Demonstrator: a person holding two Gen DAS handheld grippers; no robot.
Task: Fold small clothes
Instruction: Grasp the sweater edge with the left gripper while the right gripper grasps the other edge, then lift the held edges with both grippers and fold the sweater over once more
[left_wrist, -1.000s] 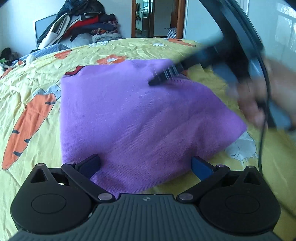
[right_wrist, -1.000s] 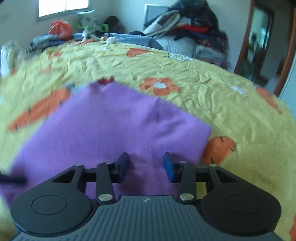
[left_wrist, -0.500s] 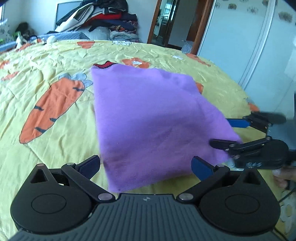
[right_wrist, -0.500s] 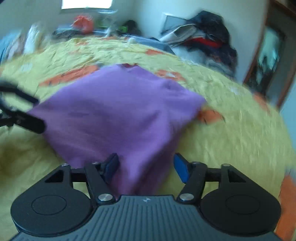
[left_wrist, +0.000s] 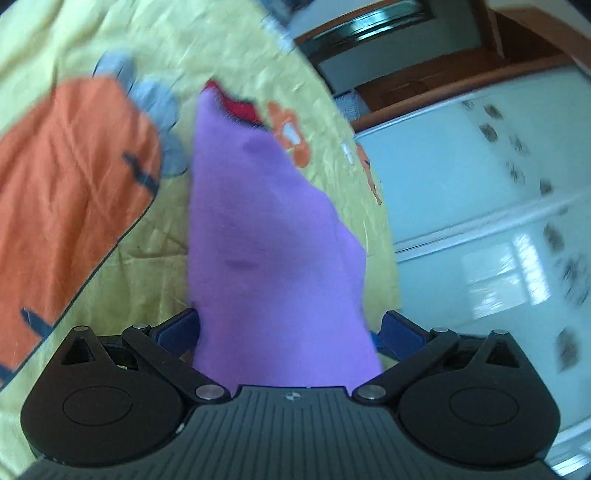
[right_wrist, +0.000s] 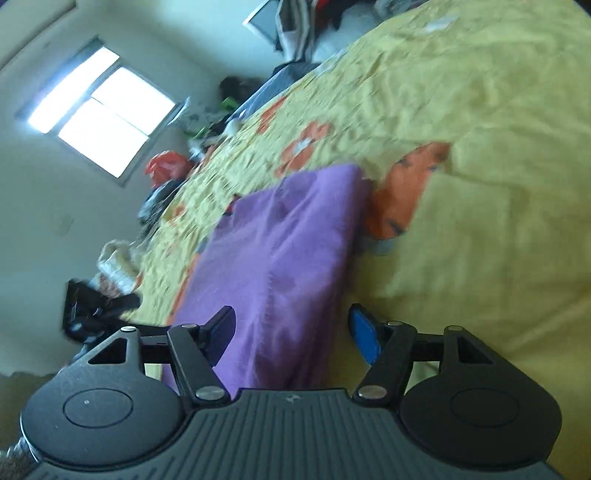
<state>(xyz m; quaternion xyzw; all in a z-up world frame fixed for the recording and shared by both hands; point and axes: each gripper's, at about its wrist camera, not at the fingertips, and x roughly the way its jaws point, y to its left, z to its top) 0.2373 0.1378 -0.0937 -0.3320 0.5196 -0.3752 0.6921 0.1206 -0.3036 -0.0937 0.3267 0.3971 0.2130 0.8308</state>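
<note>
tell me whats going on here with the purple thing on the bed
A person is working a purple garment on a yellow carrot-print bedspread with a handheld gripper in each hand. The left gripper and right gripper are both open, each with the near end of the cloth lying between its fingers, not pinched. Both views are tilted and motion-blurred.

No readable text, labels or numbers in either view. Only a small round emblem, illegible, on each ribbed black gripper body (left_wrist: 293, 397).
</note>
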